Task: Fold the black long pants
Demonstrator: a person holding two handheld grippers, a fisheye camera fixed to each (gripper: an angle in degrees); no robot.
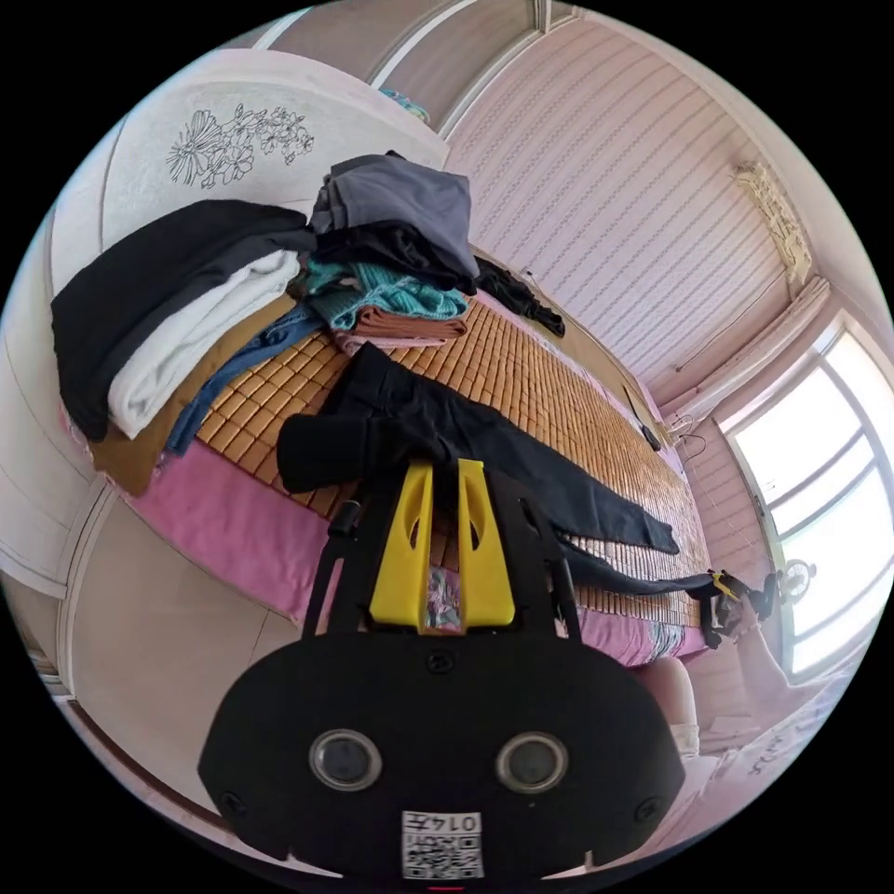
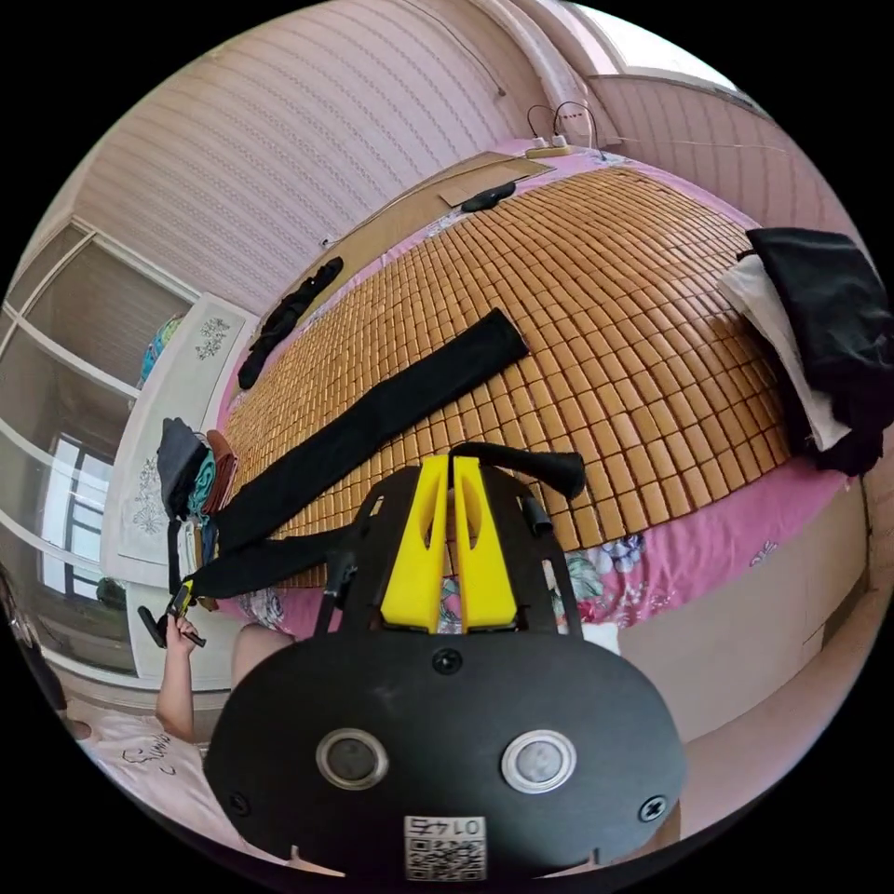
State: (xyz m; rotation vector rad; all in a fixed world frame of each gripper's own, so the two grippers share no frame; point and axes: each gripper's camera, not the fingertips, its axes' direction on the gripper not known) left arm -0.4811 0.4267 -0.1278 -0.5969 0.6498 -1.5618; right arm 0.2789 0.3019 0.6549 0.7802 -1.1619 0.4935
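The black long pants lie stretched along the bamboo mat on the bed, one leg flat, the other trailing off the near edge. The left gripper has its yellow jaws pinched on the waist end; the right gripper is clamped on a leg cuff. In the right gripper view, a raised hand grips the left gripper's handle — forearm upright. A pile of folded clothes sits near the headboard.
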